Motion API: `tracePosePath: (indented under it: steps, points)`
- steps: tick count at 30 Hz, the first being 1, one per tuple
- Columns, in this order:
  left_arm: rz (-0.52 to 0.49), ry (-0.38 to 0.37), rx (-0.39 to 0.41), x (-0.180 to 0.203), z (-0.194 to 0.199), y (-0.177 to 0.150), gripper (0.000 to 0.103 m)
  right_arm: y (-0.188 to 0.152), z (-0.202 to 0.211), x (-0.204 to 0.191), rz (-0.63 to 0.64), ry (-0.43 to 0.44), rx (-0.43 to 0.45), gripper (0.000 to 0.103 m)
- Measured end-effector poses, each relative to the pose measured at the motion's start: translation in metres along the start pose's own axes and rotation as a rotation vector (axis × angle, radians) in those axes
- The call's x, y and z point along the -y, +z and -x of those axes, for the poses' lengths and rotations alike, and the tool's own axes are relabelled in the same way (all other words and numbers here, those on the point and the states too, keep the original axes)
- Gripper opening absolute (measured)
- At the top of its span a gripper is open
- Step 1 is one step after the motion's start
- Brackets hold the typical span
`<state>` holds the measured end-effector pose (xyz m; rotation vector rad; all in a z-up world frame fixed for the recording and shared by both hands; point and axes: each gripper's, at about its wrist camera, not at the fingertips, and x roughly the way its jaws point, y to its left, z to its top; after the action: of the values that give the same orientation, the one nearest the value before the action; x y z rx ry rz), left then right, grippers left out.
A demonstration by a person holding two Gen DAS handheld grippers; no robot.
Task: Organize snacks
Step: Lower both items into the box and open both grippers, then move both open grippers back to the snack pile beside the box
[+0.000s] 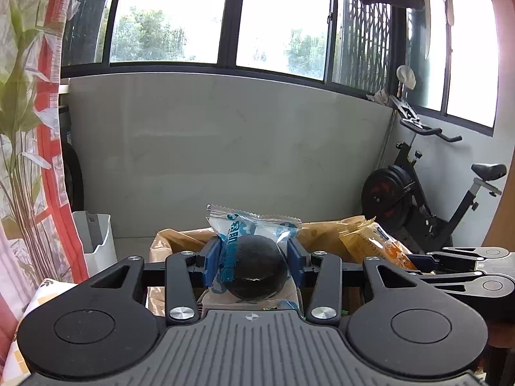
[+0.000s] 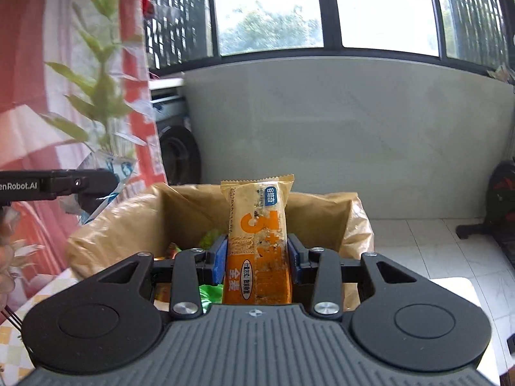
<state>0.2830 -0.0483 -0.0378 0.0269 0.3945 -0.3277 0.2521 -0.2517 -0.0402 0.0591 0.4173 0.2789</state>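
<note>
My left gripper [image 1: 254, 257] is shut on a clear blue-printed packet holding a round black snack [image 1: 256, 270]; its blue pads [image 1: 210, 259] press the packet's sides. My right gripper [image 2: 257, 257] is shut on an orange cereal bar packet [image 2: 257, 241] that stands upright between its blue pads [image 2: 219, 260]. Both are held up over a brown-lined bin [image 2: 128, 222] with several snack packets inside. In the left wrist view the orange bar [image 1: 373, 244] and the right gripper's arms [image 1: 466, 267] show at the right. In the right wrist view the left gripper [image 2: 64, 186] and its clear packet [image 2: 119, 173] show at the left.
A grey low wall under large windows lies ahead. An exercise bike [image 1: 428, 193] stands at the right. A red and white curtain with leaf print [image 1: 35, 128] hangs at the left, with a white bin [image 1: 96, 241] beside it. A checked tablecloth [image 2: 13, 350] lies below.
</note>
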Motion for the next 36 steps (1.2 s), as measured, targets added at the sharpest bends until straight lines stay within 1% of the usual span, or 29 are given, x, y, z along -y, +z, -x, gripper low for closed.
tracePosePath:
  steps: [4, 5, 6, 8, 9, 13, 20, 24, 28, 30, 31, 32, 34, 36]
  points:
    - [-0.009, 0.032, -0.034, 0.008, -0.023, -0.005, 0.047, -0.005, -0.01, 0.007, -0.032, -0.025, -0.012, 0.041]
    - [-0.001, 0.036, -0.048, 0.007, -0.026, -0.006, 0.049, -0.005, -0.009, 0.009, -0.045, -0.027, -0.012, 0.042]
    - [0.001, 0.034, -0.054, 0.008, -0.027, -0.008, 0.055, -0.007, -0.009, 0.01, -0.052, -0.027, -0.011, 0.042]
    - [-0.006, 0.04, -0.038, 0.006, -0.025, -0.01, 0.062, -0.007, -0.003, 0.011, -0.056, -0.024, -0.008, 0.043]
    - [-0.008, 0.048, -0.035, 0.004, -0.022, -0.01, 0.063, -0.008, 0.001, 0.011, -0.054, -0.024, 0.001, 0.043]
    - [0.0, 0.013, -0.025, -0.005, -0.003, -0.01, 0.064, -0.012, 0.022, 0.008, -0.042, 0.0, 0.038, 0.043]
    - [0.038, -0.015, 0.006, -0.022, 0.039, -0.015, 0.065, -0.023, 0.061, -0.011, 0.007, 0.062, 0.104, 0.043]
    - [0.059, 0.005, 0.008, -0.027, 0.062, -0.027, 0.065, -0.038, 0.079, -0.017, -0.001, 0.079, 0.112, 0.043]
    - [0.099, 0.025, 0.005, -0.04, 0.083, -0.049, 0.065, -0.056, 0.092, -0.02, -0.012, 0.078, 0.109, 0.043]
    - [0.112, 0.037, 0.001, -0.044, 0.088, -0.062, 0.065, -0.066, 0.096, -0.018, -0.031, 0.069, 0.101, 0.043]
    - [0.114, 0.048, 0.001, -0.046, 0.091, -0.069, 0.065, -0.071, 0.098, -0.017, -0.041, 0.065, 0.097, 0.046]
    - [0.112, 0.061, 0.002, -0.047, 0.093, -0.075, 0.065, -0.077, 0.1, -0.016, -0.051, 0.06, 0.096, 0.047]
    - [0.108, 0.086, 0.006, -0.05, 0.097, -0.085, 0.065, -0.087, 0.1, -0.014, -0.059, 0.05, 0.088, 0.047]
    - [0.109, 0.096, 0.0, -0.051, 0.096, -0.093, 0.066, -0.097, 0.097, -0.011, -0.073, 0.04, 0.064, 0.047]
